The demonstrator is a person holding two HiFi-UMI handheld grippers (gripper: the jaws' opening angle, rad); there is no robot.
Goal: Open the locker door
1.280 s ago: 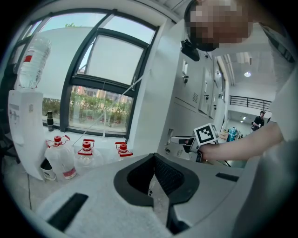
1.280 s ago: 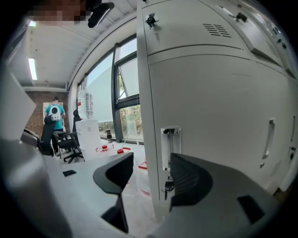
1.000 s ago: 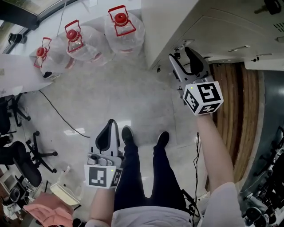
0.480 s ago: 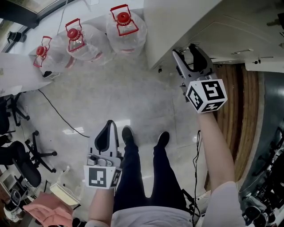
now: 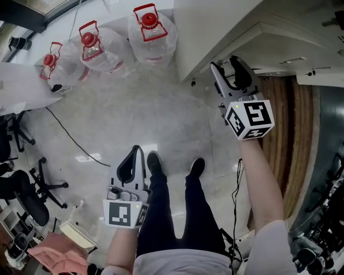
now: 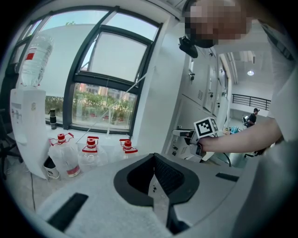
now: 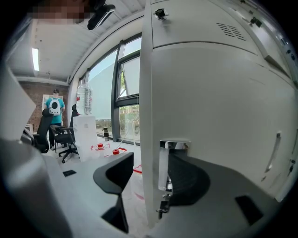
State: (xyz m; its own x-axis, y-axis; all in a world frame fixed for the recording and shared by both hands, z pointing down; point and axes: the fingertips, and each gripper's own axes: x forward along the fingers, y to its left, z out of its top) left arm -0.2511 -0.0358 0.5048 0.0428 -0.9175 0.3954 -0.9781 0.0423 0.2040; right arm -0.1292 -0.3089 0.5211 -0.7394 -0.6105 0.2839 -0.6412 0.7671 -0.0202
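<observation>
Right gripper (image 7: 153, 172): released, jaws apart, straddling the free vertical edge of the locker door (image 7: 209, 93). One jaw stands on the room side, and a gap shows between it and the edge. The other sits behind the chrome handle (image 7: 164, 167). Nothing is clamped yet.

Left gripper (image 6: 156, 186): clenched on nothing, held low beside your leg and well apart from the locker.

Item: locker door, pale painted metal, upright, ahead of you on your right. Whether it is already off its frame cannot be told.
- Handling (a judgement): stiff sheet metal, fairly light and not fragile. It should swing on its hinges rather than lift. The smooth paint will likely be slippery for your pads.
- Where to take hold: close on the chrome handle or on the edge just beside it. That is likely the point farthest from the hinges, so it should need the least pull. Draw along the door's arc, not straight back.
- Fittings: a small lock (image 7: 160, 13) near the top and vent slots (image 7: 230, 30). A small metal piece hangs under the handle, and I cannot tell what it is.

Writing: none is legible on the door. The water bottles (image 5: 145, 32) by the window carry red caps, but any print on them is too small to read.
</observation>
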